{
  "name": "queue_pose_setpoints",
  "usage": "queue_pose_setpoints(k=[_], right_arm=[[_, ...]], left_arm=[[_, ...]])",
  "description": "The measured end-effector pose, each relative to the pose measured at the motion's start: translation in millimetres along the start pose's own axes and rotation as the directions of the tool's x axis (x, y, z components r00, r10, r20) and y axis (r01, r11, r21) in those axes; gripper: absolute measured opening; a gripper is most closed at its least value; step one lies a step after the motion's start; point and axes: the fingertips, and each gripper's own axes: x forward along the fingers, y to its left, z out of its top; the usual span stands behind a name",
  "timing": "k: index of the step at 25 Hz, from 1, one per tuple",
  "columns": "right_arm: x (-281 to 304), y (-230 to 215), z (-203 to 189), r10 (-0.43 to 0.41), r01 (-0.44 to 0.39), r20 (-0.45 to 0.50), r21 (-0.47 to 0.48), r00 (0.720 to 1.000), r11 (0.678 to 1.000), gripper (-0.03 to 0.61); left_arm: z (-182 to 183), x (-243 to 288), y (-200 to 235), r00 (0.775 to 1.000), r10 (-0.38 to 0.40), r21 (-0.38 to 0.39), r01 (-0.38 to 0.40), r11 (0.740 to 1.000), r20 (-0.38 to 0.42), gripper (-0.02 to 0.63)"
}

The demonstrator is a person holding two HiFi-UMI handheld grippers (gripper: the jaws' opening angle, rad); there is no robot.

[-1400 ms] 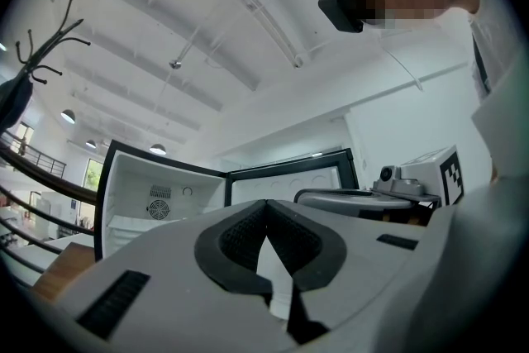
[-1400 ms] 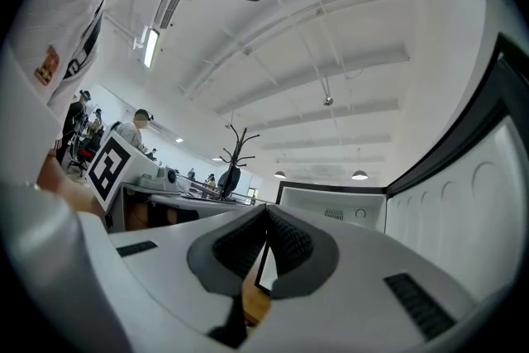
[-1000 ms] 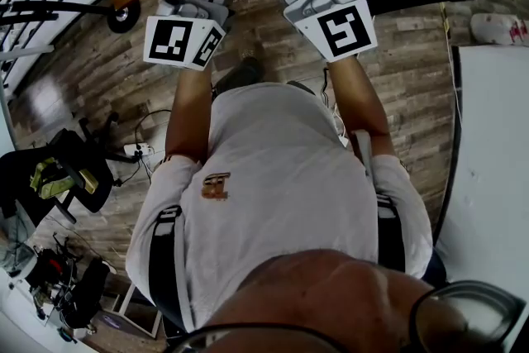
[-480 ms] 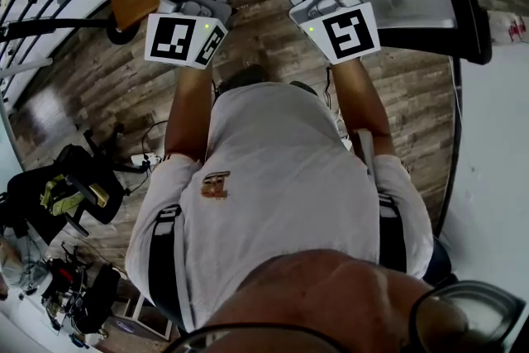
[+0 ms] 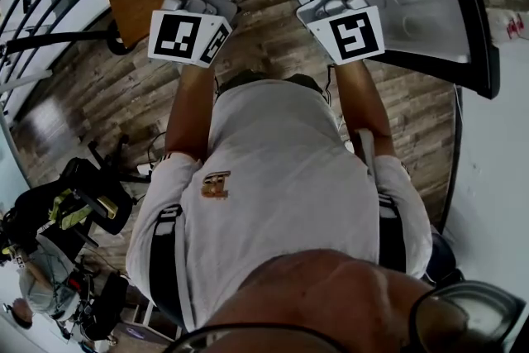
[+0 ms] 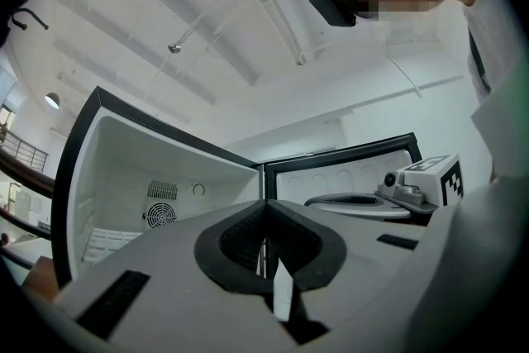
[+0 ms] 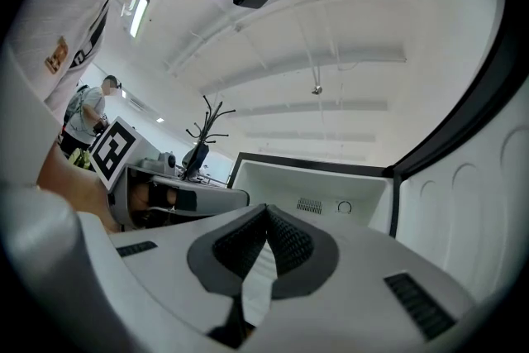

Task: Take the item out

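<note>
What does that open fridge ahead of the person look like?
The fridge is a white-lined box with a black rim, standing open. Its back wall carries a round fan grille, a slatted vent and a small ring. The door, swung out to the right, has arched mouldings in its plastic-looking lining. No item shows in the visible part.

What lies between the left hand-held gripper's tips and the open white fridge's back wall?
Nothing visible: the left gripper view shows a bare stretch from the left hand-held gripper to the white fridge's vented back wall.
</note>
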Motion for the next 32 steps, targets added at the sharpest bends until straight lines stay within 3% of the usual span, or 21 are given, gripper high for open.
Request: queue_pose_setpoints(k=[7,16,32], right_arm=[[35,-9,-19,-0.028,0.027,-0.022,-0.014,0.999,1.000,0.034],[48,-14,-33,-0.049,0.046,-0.055,-0.054,0.997,0.997,0.034],[57,-62,-42,-0.038,0.031,-0.052,-0.121,0.998,0.992,0.034]], left_arm=[[-10,13,38,1.000,-0.024,-0.011,0.024,1.000,-0.004,0.018],[-22,25,54,0.999,-0.044,-0.037,0.043,0.998,-0.024,0.018],[-34,80,68,0.998,0.023,-0.221,-0.034,0.975,-0.052,0.018]])
